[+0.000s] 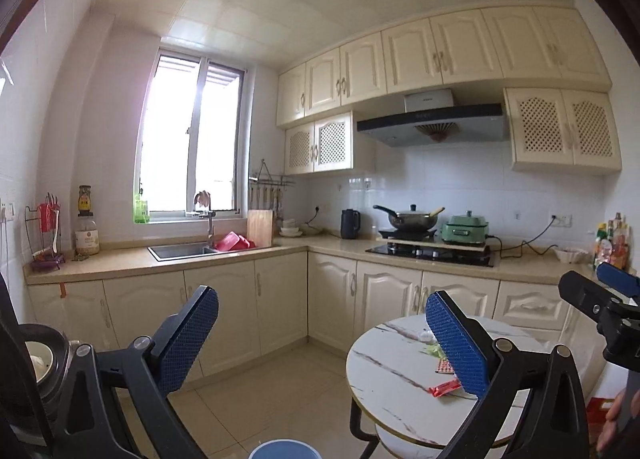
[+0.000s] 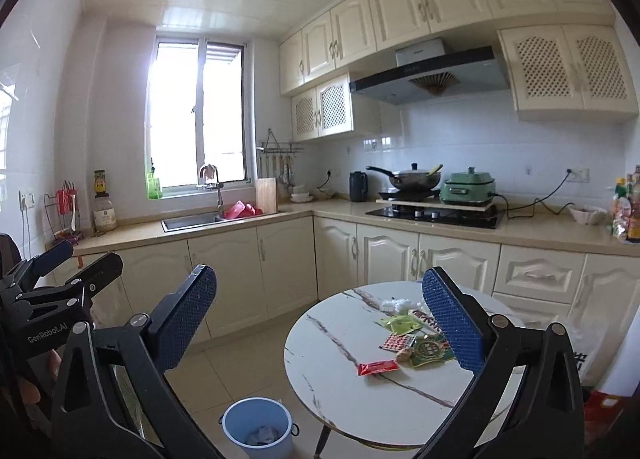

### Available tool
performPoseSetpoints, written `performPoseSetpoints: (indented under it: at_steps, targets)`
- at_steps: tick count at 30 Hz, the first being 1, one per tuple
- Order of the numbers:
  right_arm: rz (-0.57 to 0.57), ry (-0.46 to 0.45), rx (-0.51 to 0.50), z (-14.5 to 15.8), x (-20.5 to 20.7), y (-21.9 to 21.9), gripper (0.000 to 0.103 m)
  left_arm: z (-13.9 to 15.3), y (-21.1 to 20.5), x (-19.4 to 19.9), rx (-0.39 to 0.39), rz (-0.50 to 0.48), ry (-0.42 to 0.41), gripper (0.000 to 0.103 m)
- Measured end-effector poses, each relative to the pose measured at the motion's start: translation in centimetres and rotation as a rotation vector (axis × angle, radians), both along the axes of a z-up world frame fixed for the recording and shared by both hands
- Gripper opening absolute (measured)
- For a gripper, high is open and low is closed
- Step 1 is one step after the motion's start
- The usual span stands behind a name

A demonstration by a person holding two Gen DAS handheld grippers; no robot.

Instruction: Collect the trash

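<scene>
Several wrappers lie on a round marble-look table (image 2: pixel 340 343): a red packet (image 2: pixel 378 367), a green wrapper (image 2: pixel 400 325), a checkered packet (image 2: pixel 396 342), a larger green packet (image 2: pixel 430 351) and crumpled white plastic (image 2: pixel 396 305). On the floor left of the table stands a blue bin (image 2: pixel 258 427) with some scraps inside. My right gripper (image 2: pixel 320 323) is open and empty, held above and short of the table. My left gripper (image 1: pixel 324 343) is also open and empty, further left. In its view I see the table (image 1: pixel 392 371), the red packet (image 1: pixel 444 387) and the bin's rim (image 1: pixel 284 449).
Cream cabinets and an L-shaped counter (image 2: pixel 540 227) stand behind the table, with a sink (image 2: pixel 192 221), a stove with a wok (image 2: pixel 416 179) and a green cooker (image 2: pixel 470 185). A white bag (image 2: pixel 580 351) sits right of the table. Tiled floor lies between me and the cabinets.
</scene>
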State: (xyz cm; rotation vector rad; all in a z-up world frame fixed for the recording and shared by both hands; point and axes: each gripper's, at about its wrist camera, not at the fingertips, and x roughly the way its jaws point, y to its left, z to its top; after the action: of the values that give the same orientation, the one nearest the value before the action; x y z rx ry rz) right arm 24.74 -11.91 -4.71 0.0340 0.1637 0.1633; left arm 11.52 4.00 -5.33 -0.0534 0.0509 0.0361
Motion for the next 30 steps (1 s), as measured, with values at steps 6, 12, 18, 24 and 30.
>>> performPoseSetpoints:
  at_steps: [6, 12, 18, 24, 30]
  targets:
    - [-0.045, -0.043, -0.007, 1.2, -1.9, -1.3, 0.103, -2.5, -1.2, -1.8, 0.013, -0.010, -0.031, 0.102]
    - [-0.064, -0.037, 0.011, 1.0, -1.7, -3.2, 0.103, -2.9, -1.5, -1.6, 0.028, -0.012, -0.026, 0.102]
    - [-0.087, -0.010, 0.019, 0.1, -0.8, -4.4, 0.103, -1.6, -2.0, 1.9, 0.044, -0.022, 0.002, 0.102]
    - [-0.143, 0.054, 0.038, -1.9, 1.5, -7.2, 0.103, -1.2, -2.8, 7.0, 0.049, -0.047, 0.078, 0.102]
    - [-0.214, 0.161, 0.050, -5.4, 5.2, -11.0, 0.103, -2.0, -4.6, 14.6, 0.039, -0.119, 0.240, 0.102]
